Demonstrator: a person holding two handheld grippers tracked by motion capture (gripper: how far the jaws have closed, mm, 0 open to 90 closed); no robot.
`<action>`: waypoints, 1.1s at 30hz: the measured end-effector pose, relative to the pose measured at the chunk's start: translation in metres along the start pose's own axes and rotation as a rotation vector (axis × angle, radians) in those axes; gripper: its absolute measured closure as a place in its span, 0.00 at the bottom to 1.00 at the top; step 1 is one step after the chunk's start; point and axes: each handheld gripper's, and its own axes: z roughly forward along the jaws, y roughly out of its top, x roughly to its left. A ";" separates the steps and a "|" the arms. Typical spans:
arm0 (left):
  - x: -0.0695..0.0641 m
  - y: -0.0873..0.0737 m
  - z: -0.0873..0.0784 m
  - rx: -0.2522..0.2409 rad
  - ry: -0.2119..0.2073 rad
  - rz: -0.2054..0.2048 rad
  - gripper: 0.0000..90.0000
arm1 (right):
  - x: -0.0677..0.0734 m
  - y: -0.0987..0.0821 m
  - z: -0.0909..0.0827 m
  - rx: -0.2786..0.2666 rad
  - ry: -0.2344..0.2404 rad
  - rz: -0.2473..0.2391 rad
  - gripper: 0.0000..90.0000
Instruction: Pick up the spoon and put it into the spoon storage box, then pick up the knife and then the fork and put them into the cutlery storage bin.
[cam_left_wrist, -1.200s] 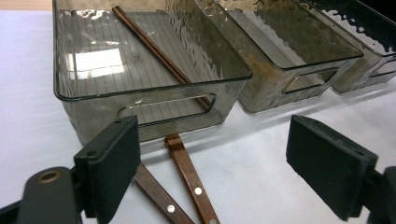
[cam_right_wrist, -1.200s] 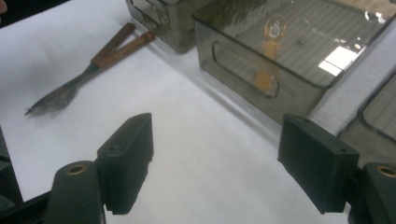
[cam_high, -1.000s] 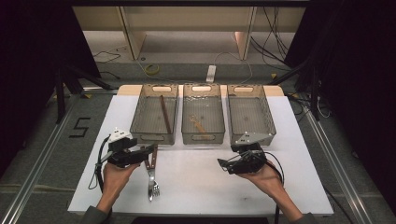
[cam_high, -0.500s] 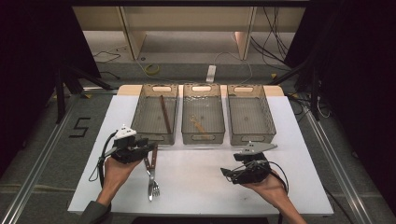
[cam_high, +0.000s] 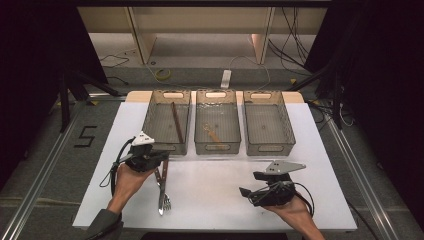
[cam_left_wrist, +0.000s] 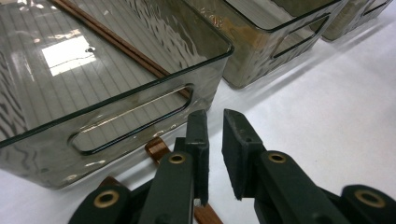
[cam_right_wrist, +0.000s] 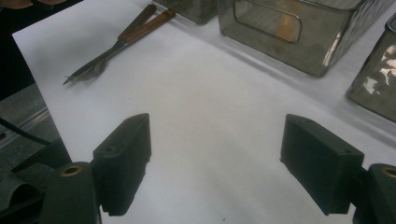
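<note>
Two pieces of cutlery with wooden handles, a fork and a knife, lie side by side on the white tabletop in front of the left bin. My left gripper hovers over their handle ends, its jaws a narrow gap apart with nothing between them. In the left gripper view a wooden handle lies just under the jaws, beside the bin wall. My right gripper is low at the front right, wide open over bare table, with the cutlery farther off.
Three clear grey bins stand in a row at the back. The left one holds a long brown stick, the middle bin a small wooden piece, and the right bin looks bare. A strip of table lies between bins and front edge.
My left gripper has shifted right and now sits over the cutlery handles. My right gripper has drawn back toward the front edge and lower right.
</note>
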 end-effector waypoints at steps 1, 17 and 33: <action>-0.001 0.001 0.001 0.008 0.001 0.010 0.92 | 0.000 -0.001 -0.001 0.001 0.001 0.005 0.28; 0.001 0.005 0.022 0.091 0.003 0.062 0.99 | -0.001 -0.011 -0.009 -0.034 -0.008 0.026 0.25; 0.001 0.005 0.036 0.151 -0.002 0.090 0.99 | 0.000 -0.014 -0.008 -0.026 -0.004 0.022 0.25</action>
